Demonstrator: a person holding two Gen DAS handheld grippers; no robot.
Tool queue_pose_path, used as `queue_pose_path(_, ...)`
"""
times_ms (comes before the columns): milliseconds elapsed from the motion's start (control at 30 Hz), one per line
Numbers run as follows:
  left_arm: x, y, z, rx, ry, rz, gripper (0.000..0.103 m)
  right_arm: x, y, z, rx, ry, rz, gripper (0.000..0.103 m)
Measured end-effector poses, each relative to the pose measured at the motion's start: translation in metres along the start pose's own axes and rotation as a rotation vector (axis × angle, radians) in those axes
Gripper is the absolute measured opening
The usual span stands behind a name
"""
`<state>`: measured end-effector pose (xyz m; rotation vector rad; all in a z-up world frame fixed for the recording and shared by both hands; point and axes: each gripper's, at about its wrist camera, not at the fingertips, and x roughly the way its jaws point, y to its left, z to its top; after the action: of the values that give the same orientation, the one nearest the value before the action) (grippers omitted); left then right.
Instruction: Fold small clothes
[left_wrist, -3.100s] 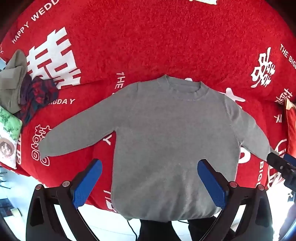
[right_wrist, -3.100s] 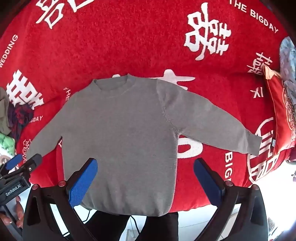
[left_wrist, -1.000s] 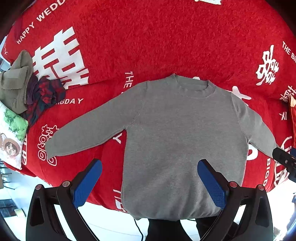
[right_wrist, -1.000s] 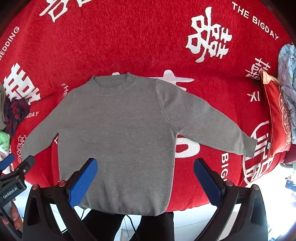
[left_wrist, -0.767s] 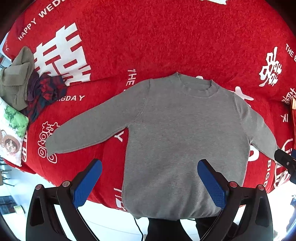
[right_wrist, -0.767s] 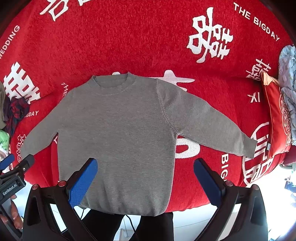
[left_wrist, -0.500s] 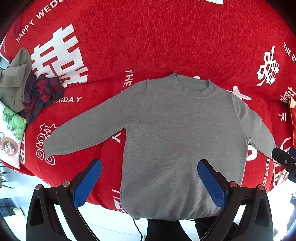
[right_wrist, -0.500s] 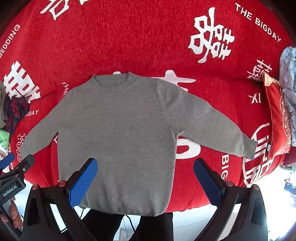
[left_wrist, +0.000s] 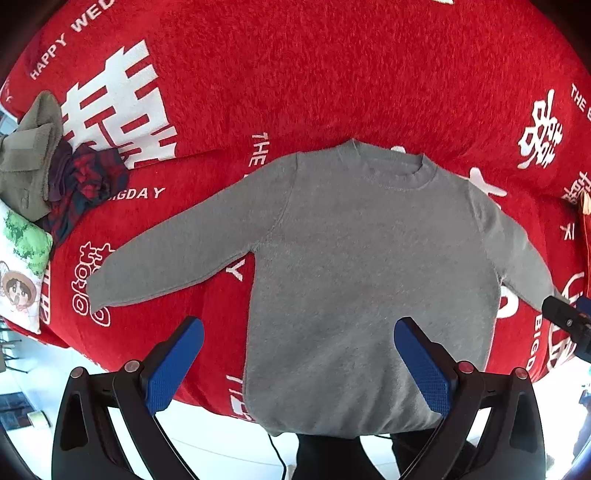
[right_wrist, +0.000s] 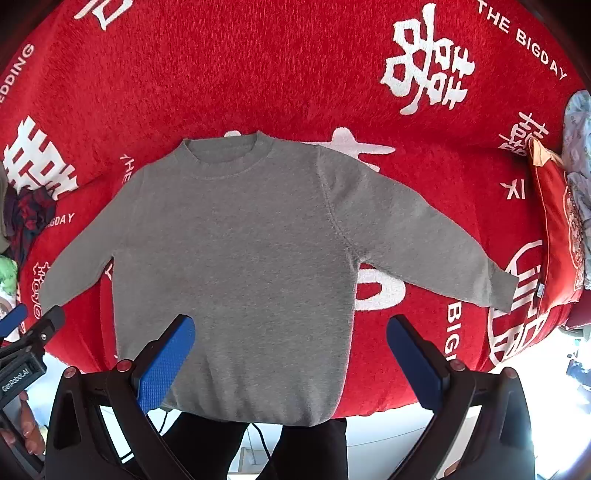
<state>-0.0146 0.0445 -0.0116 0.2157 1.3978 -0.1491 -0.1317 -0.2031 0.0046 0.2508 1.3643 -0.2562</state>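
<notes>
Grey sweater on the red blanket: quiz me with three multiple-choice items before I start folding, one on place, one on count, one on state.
1. Where does the pile of other clothes lie relative to the grey sweater?
A. past its left sleeve
B. on its chest
C. under its hem

2. How many sleeves lie spread out flat?
A. none
B. one
C. two

3. What state is each hand-held gripper in?
A. both open, holding nothing
B. left shut on a cuff
C. both shut on the hem

Answers: 1 A, the pile sits at the blanket's left edge beyond the cuff. 2 C, both sleeves angle outward. 3 A, the left hand-held gripper and right hand-held gripper have their jaws wide apart above the sweater.
</notes>
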Motion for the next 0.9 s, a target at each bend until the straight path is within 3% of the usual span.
queue_pose_path(500,0.021,0.005,0.008,-0.015,0.03,-0.01,0.103,0.024,0.002,0.001,0.008,0.029,0.03,0.103)
queue_pose_path(667,0.05,0.02,0.011,-0.071,0.049,-0.021,0.103,0.051,0.017,-0.001,-0.053,0.06,-0.01,0.103)
queue_pose_path(900,0.104,0.041,0.014,-0.123,0.078,-0.01,0.103,0.092,0.022,0.003,-0.03,0.066,-0.02,0.103)
